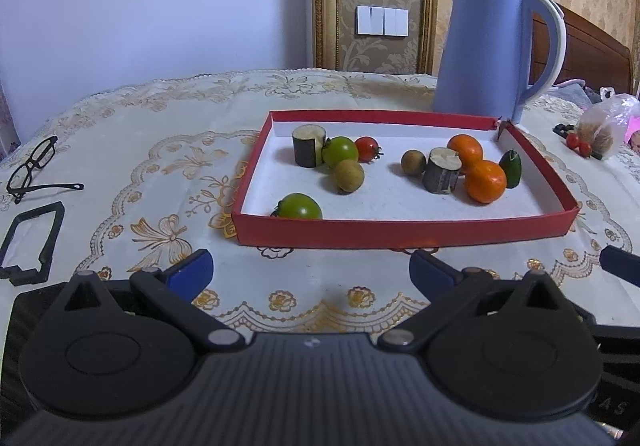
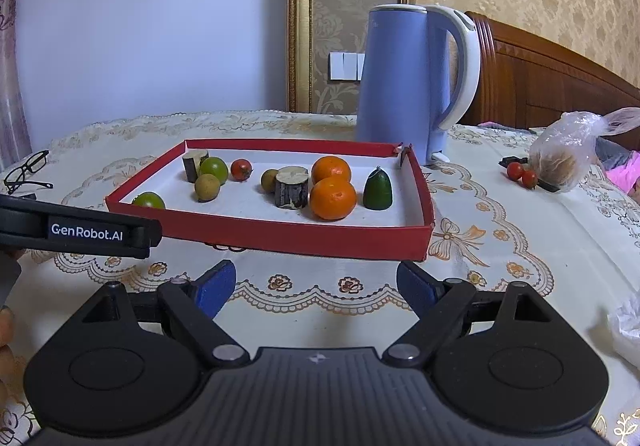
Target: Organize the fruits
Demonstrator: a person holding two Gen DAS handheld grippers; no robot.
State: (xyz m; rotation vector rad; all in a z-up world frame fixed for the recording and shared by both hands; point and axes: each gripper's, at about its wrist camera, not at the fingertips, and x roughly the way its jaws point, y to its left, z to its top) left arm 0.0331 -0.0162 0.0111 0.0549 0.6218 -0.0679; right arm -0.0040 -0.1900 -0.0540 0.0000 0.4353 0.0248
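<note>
A red tray (image 1: pixel 400 234) with a white floor is set on the lace-patterned tablecloth (image 1: pixel 160 150), near the middle of the table; all listed fruit is held inside it.

- 2 oranges (image 2: pixel 333 197), touching each other, are placed toward the right side of the tray.
- 1 small dark green fruit (image 2: pixel 378 191) is stood upright just right of the oranges.
- 2 green tomatoes are recorded: 1 (image 1: pixel 340 151) at the back left, 1 (image 1: pixel 301 206) at the front left corner against the near wall.
- 1 red cherry tomato (image 1: pixel 367 148) is found just beside the rear green tomato.
- 2 brown round fruits (possibly longans) are noted: 1 (image 1: pixel 349 175) left of centre, 1 (image 1: pixel 413 162) near the centre.
- 2 short dark cut cylinders are stood on end: 1 (image 1: pixel 307 145) at the back left, 1 (image 1: pixel 442 170) touching the front orange.

Outside the tray, 2 more cherry tomatoes (image 2: pixel 522 174) are laid beside a plastic bag (image 2: pixel 568 154) at the far right. A blue kettle (image 2: pixel 404 86) is stood behind the tray. Black glasses (image 1: pixel 32 170) are laid at the far left.

The left gripper (image 1: pixel 312 270) and the right gripper (image 2: pixel 316 286) are both held before the tray's near wall, fingers spread wide, nothing between them.
</note>
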